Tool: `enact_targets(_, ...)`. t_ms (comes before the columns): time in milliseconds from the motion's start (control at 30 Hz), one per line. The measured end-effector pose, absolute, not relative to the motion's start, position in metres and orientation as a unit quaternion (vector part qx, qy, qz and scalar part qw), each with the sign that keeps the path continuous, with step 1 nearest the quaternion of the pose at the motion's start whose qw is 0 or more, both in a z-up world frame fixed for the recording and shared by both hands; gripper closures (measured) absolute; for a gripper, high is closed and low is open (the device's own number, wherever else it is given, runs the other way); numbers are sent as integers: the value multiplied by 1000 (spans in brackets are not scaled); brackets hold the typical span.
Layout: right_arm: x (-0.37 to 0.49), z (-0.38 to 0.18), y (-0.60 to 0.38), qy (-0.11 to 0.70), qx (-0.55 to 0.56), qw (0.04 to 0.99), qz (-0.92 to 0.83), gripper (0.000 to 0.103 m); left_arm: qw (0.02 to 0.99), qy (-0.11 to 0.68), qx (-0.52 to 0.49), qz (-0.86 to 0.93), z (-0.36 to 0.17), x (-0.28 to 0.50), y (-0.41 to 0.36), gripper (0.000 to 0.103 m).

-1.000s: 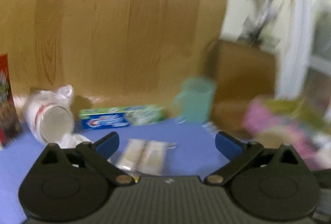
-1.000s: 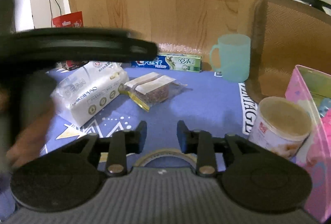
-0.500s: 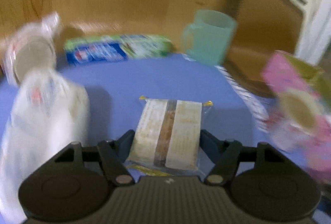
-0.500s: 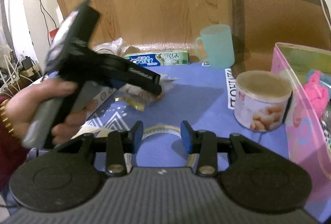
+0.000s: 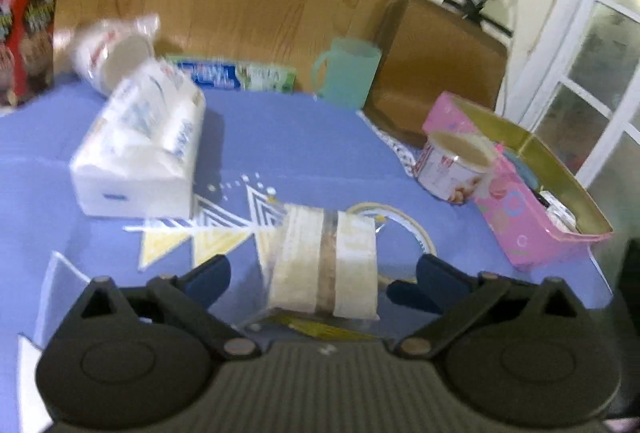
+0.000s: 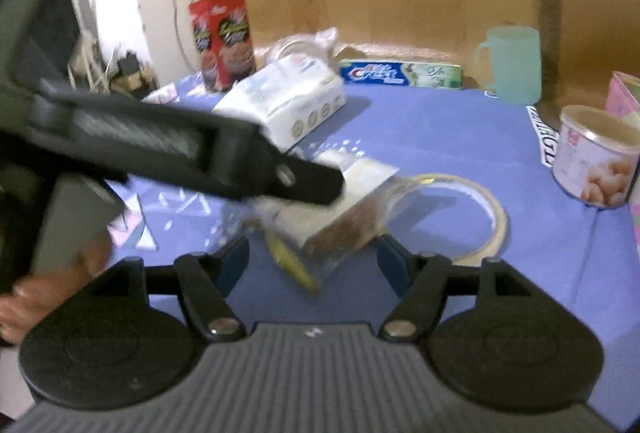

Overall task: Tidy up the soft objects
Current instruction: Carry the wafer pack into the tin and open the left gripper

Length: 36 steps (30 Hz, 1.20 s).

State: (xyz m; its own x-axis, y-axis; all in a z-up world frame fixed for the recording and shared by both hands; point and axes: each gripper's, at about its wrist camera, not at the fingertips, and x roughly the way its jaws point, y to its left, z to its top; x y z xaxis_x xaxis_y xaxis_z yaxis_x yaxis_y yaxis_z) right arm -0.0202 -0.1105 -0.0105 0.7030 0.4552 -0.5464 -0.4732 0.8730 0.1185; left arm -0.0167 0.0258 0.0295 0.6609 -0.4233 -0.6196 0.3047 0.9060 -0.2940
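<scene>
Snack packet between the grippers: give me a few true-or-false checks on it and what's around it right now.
1. The left gripper has its fingers spread wide on either side of the snack packet. True.
2. The right gripper is clamped shut on the tape roll. False: its fingers are open, and the roll lies on the blue cloth.
3. The tissue pack sits inside the pink box. False: it lies on the cloth, far to the left of the box.
4. The teal mug stands upright at the back. True.
</scene>
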Motion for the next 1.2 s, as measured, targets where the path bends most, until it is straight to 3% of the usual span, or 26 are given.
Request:
enact_targets(100, -20, -16, -103, 295, -29, 923, 246, 30, 908, 363, -84, -191, 28, -9, 33, 9)
enact_targets(167, -15, -17, -101, 295, -23, 924, 243, 30, 892, 392, -99, -201, 18, 4, 33, 42)
enact_targets(200, -12, -18, -100, 292, -26, 925, 242, 30, 880, 407, -113, -215, 11, 8, 33, 46)
enact_targets(267, -13, -19, -99, 285, -41, 929, 231, 41, 882, 403, -121, -215, 11, 5, 31, 46)
enact_targets(300, -14, -18, -100, 283, -50, 931, 223, 51, 882, 401, -114, -220, 15, 2, 28, 48)
enact_targets(333, -18, -16, -104, 279, -46, 933, 223, 52, 882, 398, -113, -225, 18, 0, 26, 50)
enact_targets(533, -49, 23, -159, 193, 7, 967, 166, 56, 883, 338, -100, -310, 68, -11, -24, 50)
enact_targets(667, -68, 47, -212, 133, 19, 987, 83, 56, 866, 320, -70, -378, 86, 0, -99, 50)
enact_targets(733, -73, 51, -242, 122, 21, 992, 37, 56, 867, 298, -50, -397, 92, 4, -140, 48)
enact_targets(833, -67, 46, -290, 142, 67, 988, 4, 66, 877, 232, -14, -419, 104, 6, -194, 47)
enact_targets(1033, -39, 39, -358, 145, 81, 981, -101, 68, 848, 272, -21, -455, 104, 43, -271, 48)
enact_targets(1200, -61, 42, -399, 114, 129, 974, -144, 64, 857, 276, -81, -427, 105, 67, -241, 45)
